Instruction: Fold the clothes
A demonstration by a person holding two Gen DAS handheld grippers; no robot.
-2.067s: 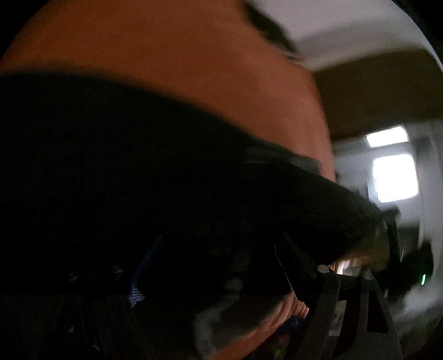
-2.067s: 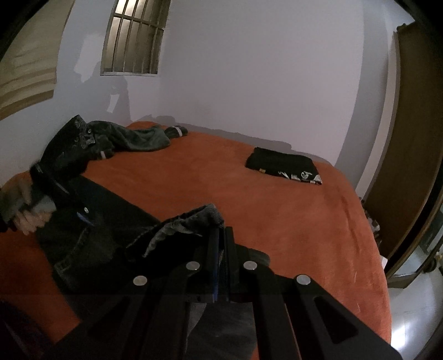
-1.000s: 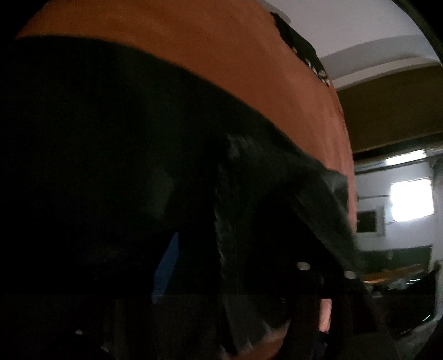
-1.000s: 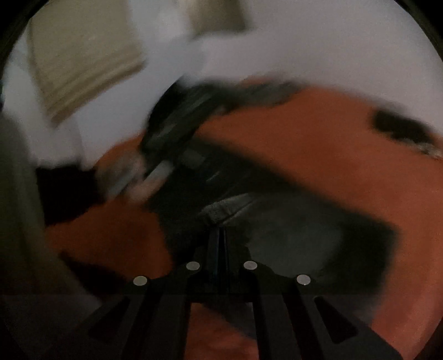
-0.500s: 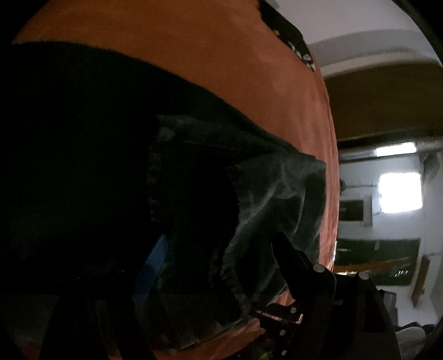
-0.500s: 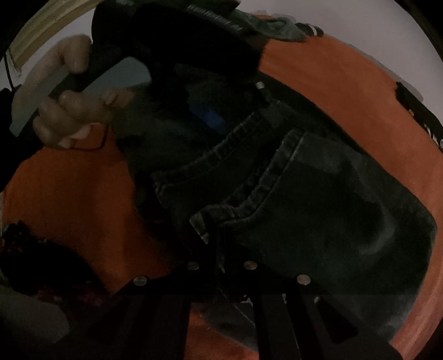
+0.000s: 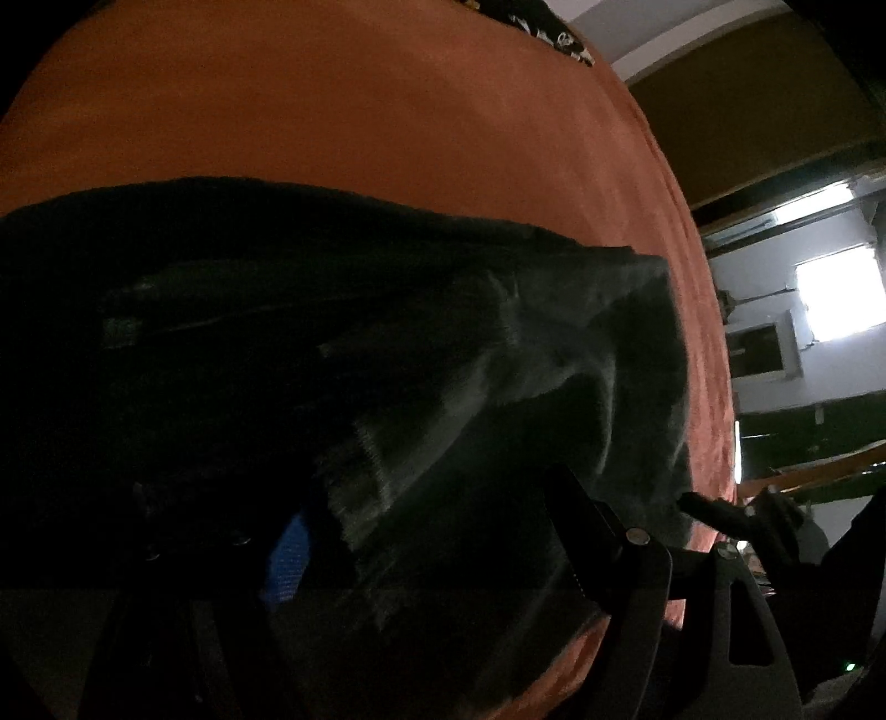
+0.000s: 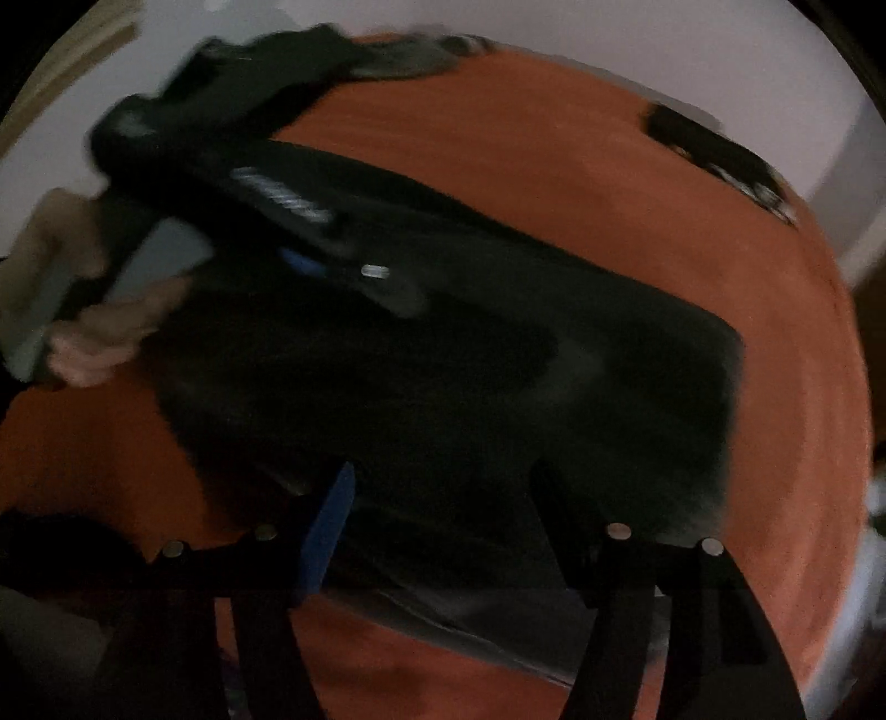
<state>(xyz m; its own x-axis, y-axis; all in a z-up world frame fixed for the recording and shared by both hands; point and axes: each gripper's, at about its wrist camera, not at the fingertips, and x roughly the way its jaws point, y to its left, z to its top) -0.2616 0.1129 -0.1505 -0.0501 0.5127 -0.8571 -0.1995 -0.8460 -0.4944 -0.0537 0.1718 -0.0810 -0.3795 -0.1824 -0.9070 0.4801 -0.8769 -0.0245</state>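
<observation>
Dark jeans (image 8: 498, 365) lie folded into a broad slab on the orange bedspread (image 8: 554, 183). My right gripper (image 8: 448, 498) hovers over their near edge. Its jaws are opening, and the denim lies under the gap without the pads pressing on it. My left gripper (image 8: 310, 243), held by a hand (image 8: 94, 338), is at the far left end of the jeans, blurred. In the left wrist view the left gripper (image 7: 437, 531) stands open over the jeans (image 7: 526, 399), with a lighter hem running between its fingers.
A folded black garment (image 8: 714, 155) lies at the far right of the bed, also seen as a folded black garment (image 7: 531, 22) at the top edge. A heap of dark clothes (image 8: 343, 61) sits against the wall. A wooden wardrobe (image 7: 747, 99) stands past the bed's edge.
My right gripper has let go of the jeans' edge and its jaws have spread apart. The jeans now lie flat, folded over. The left gripper has slid sideways along them.
</observation>
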